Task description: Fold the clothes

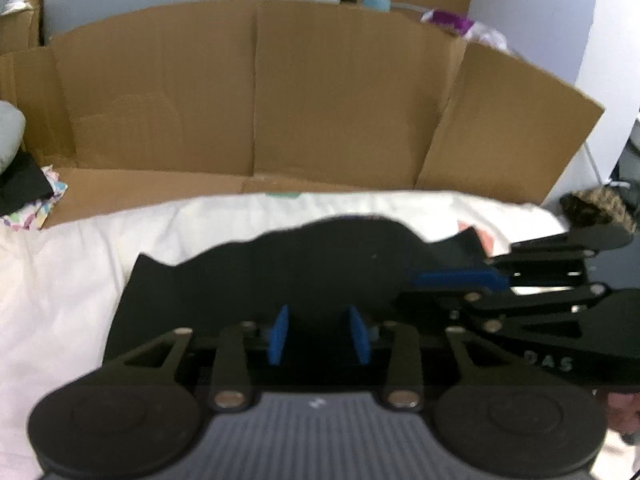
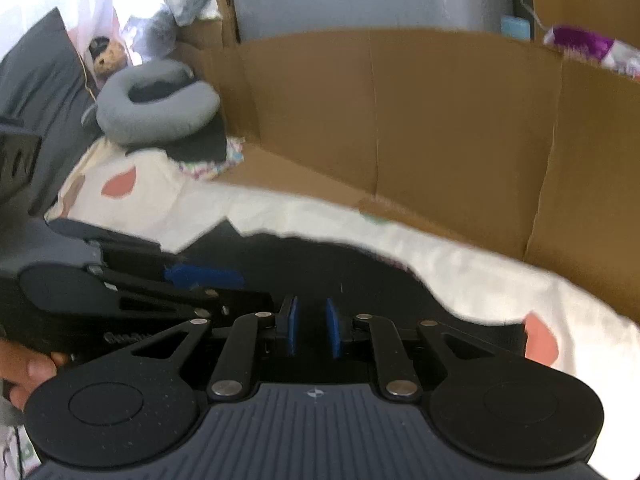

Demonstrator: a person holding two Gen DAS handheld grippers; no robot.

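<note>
White sheet [image 1: 72, 280] covers the bed, cluttered room behind. Nearest, we see our left claw [image 1: 318, 334] released, pads apart over the black garment [image 1: 256, 276], nothing pinched. Our right claw [image 2: 312, 326] sits narrower over the same cloth; we cannot tell if it grips. Both crowd one edge, likely finishing a fold. Beyond, the flattened cardboard box [image 1: 256, 100] holds nothing visible.

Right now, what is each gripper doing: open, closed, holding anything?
Left gripper: open, pads apart over the black garment, gripping nothing.
Right gripper: jaws slightly apart; grip cannot be told.
</note>
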